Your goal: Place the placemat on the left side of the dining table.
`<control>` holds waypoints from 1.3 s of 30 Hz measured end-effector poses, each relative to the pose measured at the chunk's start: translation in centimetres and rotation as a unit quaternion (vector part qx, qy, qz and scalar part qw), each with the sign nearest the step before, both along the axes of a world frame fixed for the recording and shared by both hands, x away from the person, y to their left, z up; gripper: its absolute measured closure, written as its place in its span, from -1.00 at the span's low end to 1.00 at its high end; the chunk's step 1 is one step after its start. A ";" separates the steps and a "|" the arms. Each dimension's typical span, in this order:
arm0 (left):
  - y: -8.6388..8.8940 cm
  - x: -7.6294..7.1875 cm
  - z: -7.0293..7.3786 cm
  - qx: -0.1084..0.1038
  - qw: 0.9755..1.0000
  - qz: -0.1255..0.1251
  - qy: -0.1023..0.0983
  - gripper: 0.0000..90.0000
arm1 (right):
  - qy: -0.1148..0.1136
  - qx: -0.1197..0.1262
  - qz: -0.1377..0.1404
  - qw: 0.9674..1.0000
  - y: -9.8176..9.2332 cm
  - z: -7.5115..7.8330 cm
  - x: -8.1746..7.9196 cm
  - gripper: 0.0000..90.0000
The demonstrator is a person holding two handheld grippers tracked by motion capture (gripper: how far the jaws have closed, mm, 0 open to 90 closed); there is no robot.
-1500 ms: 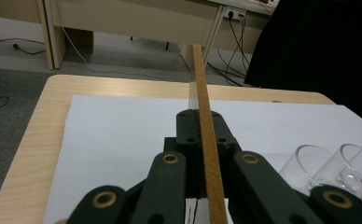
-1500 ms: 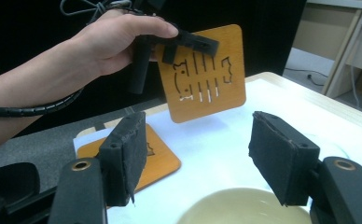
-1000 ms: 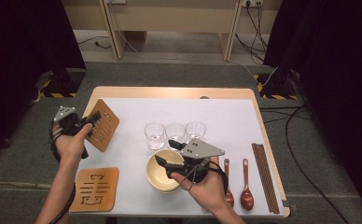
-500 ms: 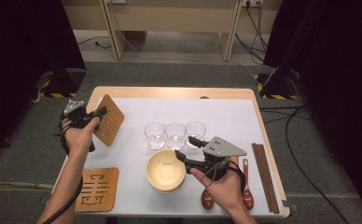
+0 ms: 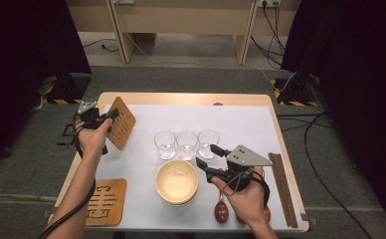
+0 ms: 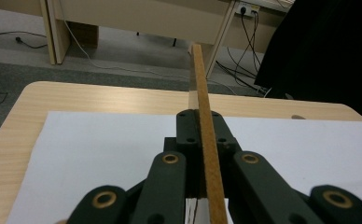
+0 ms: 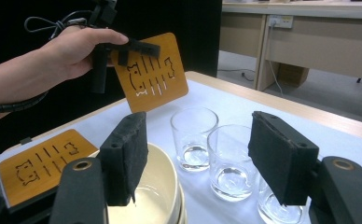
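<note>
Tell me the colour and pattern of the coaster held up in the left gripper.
The coaster is orange-brown wood with slots cut through it in a fish-skeleton shape; it shows best in the right gripper view.

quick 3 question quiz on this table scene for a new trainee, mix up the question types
1. True or false: the left gripper is shut on a wooden coaster held clear of the table.
2. How many glasses stand in the row behind the bowl?
3. The right gripper is: A) shut on a spoon, B) open with nothing between its pads, C) shut on the bowl's rim.

Key
1. True; the left gripper view shows the coaster edge-on between the closed jaws.
2. Three.
3. B; in the right gripper view its pads stand wide apart above the bowl and glasses.
</note>
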State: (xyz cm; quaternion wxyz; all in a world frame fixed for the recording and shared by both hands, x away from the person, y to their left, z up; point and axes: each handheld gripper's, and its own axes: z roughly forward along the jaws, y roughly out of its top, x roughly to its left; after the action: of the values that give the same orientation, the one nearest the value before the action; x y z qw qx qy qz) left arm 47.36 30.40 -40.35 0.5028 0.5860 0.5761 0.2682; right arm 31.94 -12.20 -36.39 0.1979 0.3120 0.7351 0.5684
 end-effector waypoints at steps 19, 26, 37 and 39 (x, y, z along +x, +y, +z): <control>-0.9 3.3 -2.1 -0.018 0.999 0.020 0.028 0.90 | 0.011 0.003 -0.011 1.000 -0.6 -0.3 0.5 -0.15; -1.3 3.9 -3.1 -0.032 0.998 0.024 0.040 0.90 | 0.010 0.007 -0.012 1.000 -0.8 -0.3 0.5 -0.15; 0.8 4.5 -3.6 -0.042 0.996 0.031 0.078 0.69 | 0.010 0.008 -0.011 1.000 -0.8 -0.3 0.5 -0.15; 1.4 4.5 -3.8 -0.036 0.995 0.036 0.080 0.61 | 0.008 0.005 -0.012 1.000 -0.9 -0.3 0.6 -0.15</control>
State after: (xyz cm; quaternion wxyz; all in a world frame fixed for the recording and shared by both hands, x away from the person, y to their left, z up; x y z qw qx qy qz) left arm 51.87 31.84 -44.16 0.4659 0.5662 0.6445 0.2169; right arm 32.54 -13.08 -36.70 0.1971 0.3269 0.7298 0.5671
